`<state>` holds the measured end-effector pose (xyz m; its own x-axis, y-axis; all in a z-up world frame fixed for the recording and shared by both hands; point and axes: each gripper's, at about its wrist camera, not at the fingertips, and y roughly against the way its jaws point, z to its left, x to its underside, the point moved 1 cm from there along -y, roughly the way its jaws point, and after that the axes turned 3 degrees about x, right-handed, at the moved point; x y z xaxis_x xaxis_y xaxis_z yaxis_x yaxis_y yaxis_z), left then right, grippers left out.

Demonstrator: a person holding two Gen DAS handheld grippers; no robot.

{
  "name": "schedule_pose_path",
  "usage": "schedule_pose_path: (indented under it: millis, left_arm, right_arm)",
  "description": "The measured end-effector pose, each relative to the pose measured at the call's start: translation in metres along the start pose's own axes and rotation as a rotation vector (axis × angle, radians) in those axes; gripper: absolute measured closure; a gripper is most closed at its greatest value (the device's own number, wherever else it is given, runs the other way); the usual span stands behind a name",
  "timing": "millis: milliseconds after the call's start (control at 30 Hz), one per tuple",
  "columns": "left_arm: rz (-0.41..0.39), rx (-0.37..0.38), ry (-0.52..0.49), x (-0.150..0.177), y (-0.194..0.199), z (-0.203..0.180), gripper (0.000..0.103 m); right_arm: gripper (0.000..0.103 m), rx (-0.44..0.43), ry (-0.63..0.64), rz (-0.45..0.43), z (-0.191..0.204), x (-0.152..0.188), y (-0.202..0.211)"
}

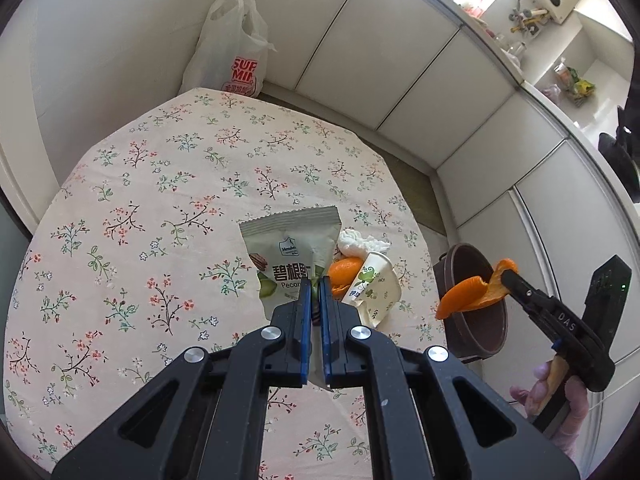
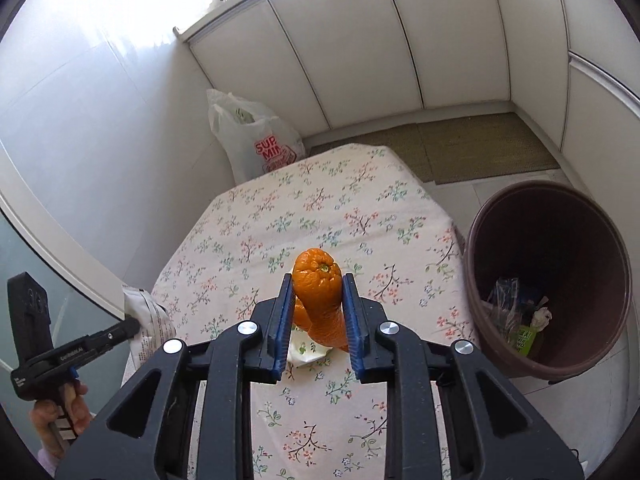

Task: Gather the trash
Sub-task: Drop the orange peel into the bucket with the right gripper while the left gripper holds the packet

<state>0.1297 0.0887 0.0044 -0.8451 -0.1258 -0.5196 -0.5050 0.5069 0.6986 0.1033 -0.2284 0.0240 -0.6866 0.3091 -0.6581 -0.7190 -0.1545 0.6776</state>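
Right gripper (image 2: 316, 286) clamped on orange peel (image 2: 320, 296); left gripper (image 1: 315, 286) pinching pecan packet (image 1: 288, 252).

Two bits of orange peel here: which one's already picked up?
The orange peel clamped in the right gripper, raised near the brown bin. The other peel lies on the table beside the paper cup.

The surface (image 1: 168, 184) wears a pale cloth printed with small flowering sprigs. Near its right edge lies a little heap: a crumpled white tissue (image 1: 362, 242), a piece of orange peel (image 1: 344, 272) and a flattened paper cup (image 1: 376, 290) with a green pattern, all touching. On the floor (image 2: 480, 152), a brown bin (image 2: 552, 280) stands just beside the surface, and a white plastic bag (image 2: 256, 140) sits at its far corner.
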Motion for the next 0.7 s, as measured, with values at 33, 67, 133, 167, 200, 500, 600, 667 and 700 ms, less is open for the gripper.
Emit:
schedule_pose_path:
  millis: [33, 67, 133, 167, 200, 500, 600, 667, 700]
  left_arm:
    - [0.000, 0.000, -0.001, 0.000, -0.001, -0.002, 0.099]
    - [-0.003, -0.001, -0.002, 0.000, -0.003, -0.004, 0.099]
    - [-0.005, 0.003, -0.006, -0.001, -0.005, -0.008, 0.099]
    - [-0.005, 0.006, -0.010, -0.001, -0.007, -0.011, 0.099]
    - [-0.004, 0.009, -0.014, -0.001, -0.009, -0.014, 0.099]
    - [0.025, 0.009, -0.049, 0.002, -0.034, -0.039, 0.099]
    - [0.040, 0.003, -0.057, 0.004, -0.045, -0.044, 0.099]
    - [0.048, -0.001, -0.064, 0.005, -0.052, -0.049, 0.099]
    - [0.049, -0.002, -0.067, 0.005, -0.055, -0.052, 0.099]
  right_arm:
    - [0.081, 0.001, -0.010, -0.018, -0.005, -0.004, 0.006]
    - [0.081, 0.003, -0.019, -0.033, -0.009, -0.007, 0.011]
    - [0.081, 0.014, -0.039, -0.071, -0.020, -0.015, 0.022]
    - [0.081, 0.025, -0.044, -0.090, -0.025, -0.018, 0.028]
    - [0.081, 0.043, -0.047, -0.114, -0.030, -0.022, 0.034]
    - [0.081, 0.234, -0.125, -0.234, -0.105, -0.045, 0.061]
    - [0.079, 0.301, -0.173, -0.229, -0.130, -0.045, 0.059]
    - [0.075, 0.364, -0.195, -0.214, -0.146, -0.044, 0.057]
    - [0.050, 0.388, -0.202, -0.211, -0.151, -0.043, 0.056]
